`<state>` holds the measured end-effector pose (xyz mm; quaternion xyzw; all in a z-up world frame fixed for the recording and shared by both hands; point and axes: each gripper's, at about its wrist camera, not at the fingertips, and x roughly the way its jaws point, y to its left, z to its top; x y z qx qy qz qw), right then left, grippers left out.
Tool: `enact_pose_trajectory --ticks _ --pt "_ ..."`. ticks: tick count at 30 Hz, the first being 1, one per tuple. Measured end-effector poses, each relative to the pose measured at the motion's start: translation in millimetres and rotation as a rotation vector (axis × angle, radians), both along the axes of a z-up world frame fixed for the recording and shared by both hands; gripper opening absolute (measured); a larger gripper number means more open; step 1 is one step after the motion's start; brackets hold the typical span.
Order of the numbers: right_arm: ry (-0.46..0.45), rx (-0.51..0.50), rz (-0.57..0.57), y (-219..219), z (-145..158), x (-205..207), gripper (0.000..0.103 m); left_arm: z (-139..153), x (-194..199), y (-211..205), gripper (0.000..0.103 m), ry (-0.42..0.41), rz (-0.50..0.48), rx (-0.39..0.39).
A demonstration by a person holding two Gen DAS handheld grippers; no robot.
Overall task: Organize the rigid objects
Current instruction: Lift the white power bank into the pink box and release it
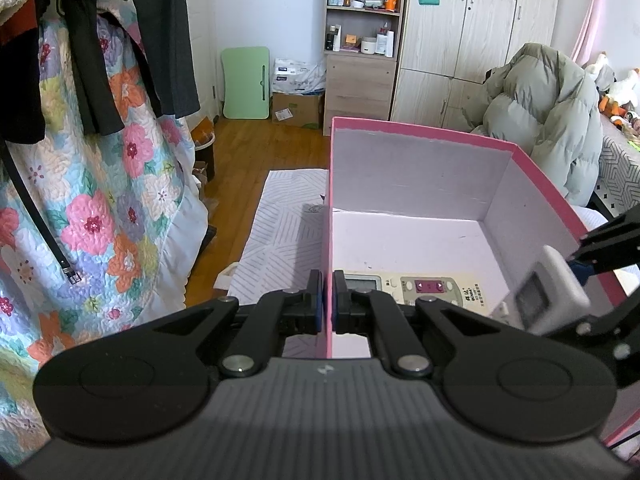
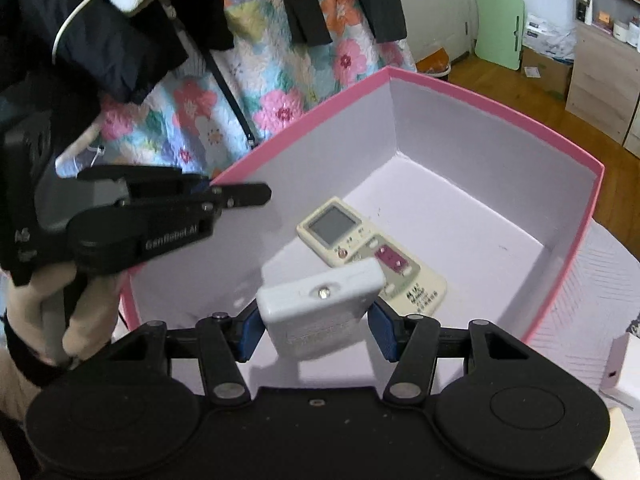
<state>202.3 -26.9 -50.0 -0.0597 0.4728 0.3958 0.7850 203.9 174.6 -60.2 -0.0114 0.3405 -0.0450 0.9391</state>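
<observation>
A pink box (image 1: 420, 129) with a white inside stands open in front of me. My left gripper (image 1: 327, 296) is shut on its left wall, one finger inside and one outside. A cream remote (image 1: 432, 290) lies flat on the box floor. In the right wrist view my right gripper (image 2: 316, 330) is shut on a small white device (image 2: 320, 304), tilted above the box floor and just in front of the cream remote (image 2: 360, 248). The left gripper (image 2: 216, 190) shows there clamped on the box (image 2: 500, 100), with a hand (image 2: 80, 312) holding it. The white device (image 1: 548, 294) shows a small screen.
A floral quilt (image 1: 100, 200) and dark clothes (image 1: 92, 60) hang close on the left. A striped mat (image 1: 280, 232) lies under the box on the wood floor. A puffer jacket (image 1: 548, 120) is heaped at the right, shelves (image 1: 360, 40) behind. A small white box (image 2: 624, 364) sits right of the pink box.
</observation>
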Motion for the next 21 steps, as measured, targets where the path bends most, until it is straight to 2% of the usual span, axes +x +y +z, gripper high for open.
enact_pose_trajectory --ticks 3,7,10,12,13,17,21 --pt "-0.041 -0.059 0.095 5.8 1.4 -5.3 0.060 0.2 1.2 0.7 0.004 0.002 -0.001 -0.001" --pt "-0.058 -0.078 0.143 5.3 2.2 -6.7 0.060 0.0 0.8 0.2 0.004 0.000 -0.005 0.006" --pt "-0.047 -0.106 0.137 4.2 0.9 -4.7 0.058 -0.1 0.8 0.1 0.004 0.000 -0.005 0.006" --pt "-0.081 -0.173 0.151 4.8 -1.6 -6.8 0.046 -0.2 0.4 -0.8 0.004 -0.001 -0.008 0.008" --pt "-0.094 -0.197 0.163 4.6 -1.3 -7.9 0.044 0.0 -0.1 -1.7 0.004 -0.003 -0.010 0.012" --pt "-0.083 -0.195 0.137 7.5 3.5 -5.6 0.045 -1.0 0.1 -0.8 0.004 -0.001 -0.008 0.007" --pt "-0.053 -0.235 0.099 15.1 -3.1 -1.2 0.044 -1.1 0.5 -1.2 0.004 -0.003 -0.011 0.014"
